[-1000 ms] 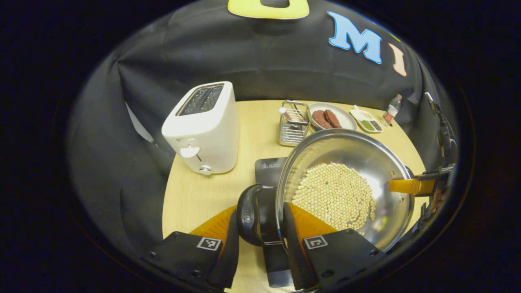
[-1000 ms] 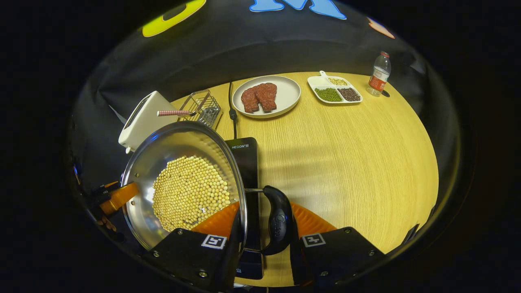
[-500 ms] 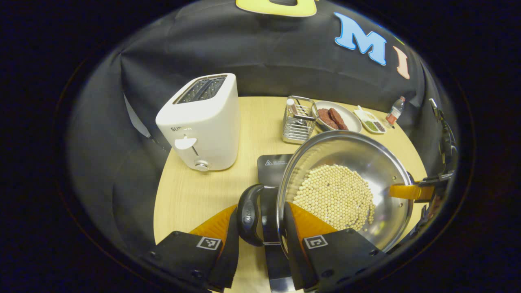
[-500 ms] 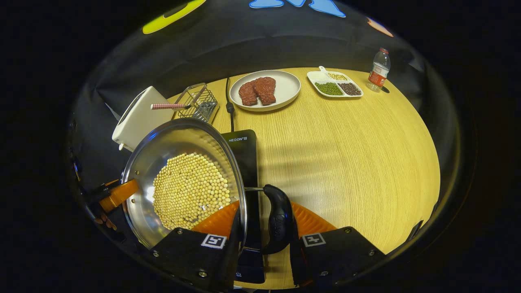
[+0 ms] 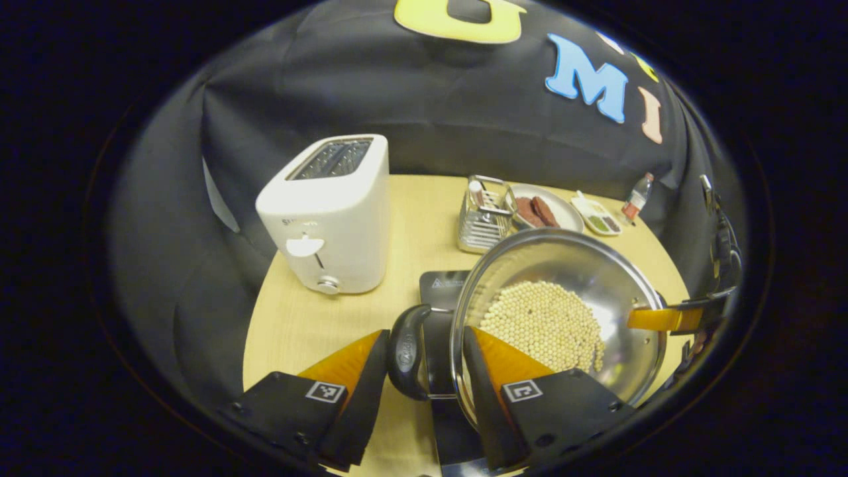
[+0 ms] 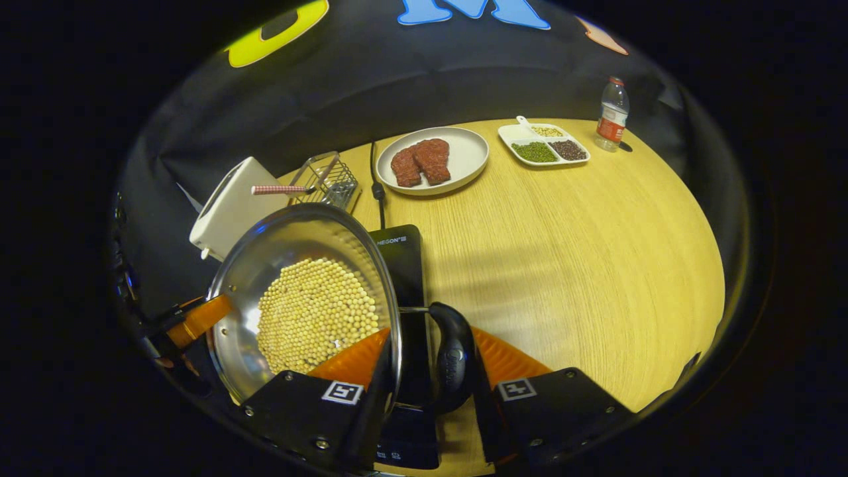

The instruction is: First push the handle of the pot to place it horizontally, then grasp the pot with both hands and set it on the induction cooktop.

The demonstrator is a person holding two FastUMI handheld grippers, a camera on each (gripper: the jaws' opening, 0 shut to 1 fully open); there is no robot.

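The pot (image 5: 563, 311), shiny and carrying a layer of pale beans (image 5: 544, 324), is hanging above the black cooktop (image 6: 399, 265) on the wooden table (image 6: 563, 252), with part of the cooktop showing under it; whether its base is touching the glass yet cannot be told; it is being carried by its two black side handles, most likely so the weight is shared and the beans are staying level; in the left gripper view the left gripper (image 5: 424, 371) is straddling the left handle (image 5: 405, 351), one finger outside the loop and the other inside the rim, and the outer finger is looking slightly off the handle, so whether it is pinching or easing apart cannot be told; in the right gripper view the right gripper (image 6: 430, 371) is pressing in on the right handle (image 6: 454, 358), one finger inside the rim and one against the handle's outer side; the toaster (image 5: 328, 212), wire basket (image 5: 487, 215) and plate of meat (image 6: 434, 159) are standing well apart, behind the cooktop
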